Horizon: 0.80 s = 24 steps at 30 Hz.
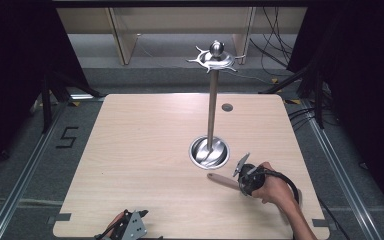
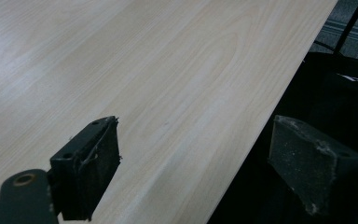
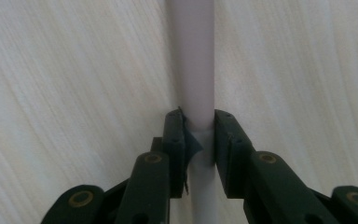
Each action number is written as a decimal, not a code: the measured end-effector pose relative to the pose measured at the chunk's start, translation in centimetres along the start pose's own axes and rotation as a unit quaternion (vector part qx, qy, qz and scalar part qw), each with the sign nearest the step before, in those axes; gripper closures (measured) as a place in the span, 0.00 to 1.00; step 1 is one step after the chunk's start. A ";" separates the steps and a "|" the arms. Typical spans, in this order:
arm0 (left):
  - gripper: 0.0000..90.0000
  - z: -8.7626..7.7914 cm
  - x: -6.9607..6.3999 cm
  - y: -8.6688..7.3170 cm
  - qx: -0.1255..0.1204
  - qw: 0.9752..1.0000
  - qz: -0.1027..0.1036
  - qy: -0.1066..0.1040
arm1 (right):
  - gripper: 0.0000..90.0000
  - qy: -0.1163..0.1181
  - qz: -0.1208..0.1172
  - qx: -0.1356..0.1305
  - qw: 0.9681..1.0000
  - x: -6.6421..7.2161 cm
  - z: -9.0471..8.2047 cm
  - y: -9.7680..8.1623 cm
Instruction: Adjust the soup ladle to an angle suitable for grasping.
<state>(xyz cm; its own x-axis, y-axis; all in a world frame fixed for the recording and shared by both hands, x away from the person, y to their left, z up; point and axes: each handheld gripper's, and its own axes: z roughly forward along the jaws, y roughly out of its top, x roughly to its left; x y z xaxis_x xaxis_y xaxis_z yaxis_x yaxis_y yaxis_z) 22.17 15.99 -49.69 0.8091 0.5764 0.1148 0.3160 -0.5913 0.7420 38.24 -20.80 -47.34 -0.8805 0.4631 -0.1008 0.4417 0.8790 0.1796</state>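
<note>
At table front | right gripper (image 3: 199,140) clamps wooden handle (image 1: 223,180), far end hidden | left gripper (image 2: 196,163) gapes wide, empty

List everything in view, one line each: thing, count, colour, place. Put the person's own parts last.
table: one, light wood, centre of the high view.
stand: one, silver metal, upright pole with hooked top and round dish base, right of table centre.
handle: one, pale wooden rod, lying near the stand's base, its near end clamped between the right gripper's jaws; what tool it belongs to cannot be told.
grommet: one, grey, far part of the table.
cables: several, black, floor beyond the table.
right gripper: one, black, shut on the handle.
left gripper: one, black, open over the near table edge.
right hand: one, holding the right gripper.
</note>
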 end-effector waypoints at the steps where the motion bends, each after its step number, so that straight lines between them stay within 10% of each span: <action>1: 0.17 0.0 0.0 0.0 0.000 1.000 0.000 0.000 | 0.86 -0.009 -0.003 0.001 1.000 0.1 0.0 0.0; 13: 0.17 -0.1 0.0 0.0 0.001 1.000 0.004 0.004 | 0.86 -0.028 0.030 -0.065 0.997 -0.2 -2.6 -1.3; 24: 0.17 -0.2 0.0 0.0 0.009 1.000 0.000 -0.002 | 0.86 -0.032 0.061 -0.159 0.985 -1.5 -6.2 -4.1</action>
<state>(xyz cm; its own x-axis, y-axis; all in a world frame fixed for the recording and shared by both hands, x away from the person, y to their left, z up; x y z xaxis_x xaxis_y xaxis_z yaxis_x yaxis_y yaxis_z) 22.08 16.09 -49.50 0.8112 0.5741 0.1111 0.3249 -0.6005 0.7307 36.70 -25.78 -41.85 -0.8071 0.5784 -0.1188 0.4590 0.7410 0.4901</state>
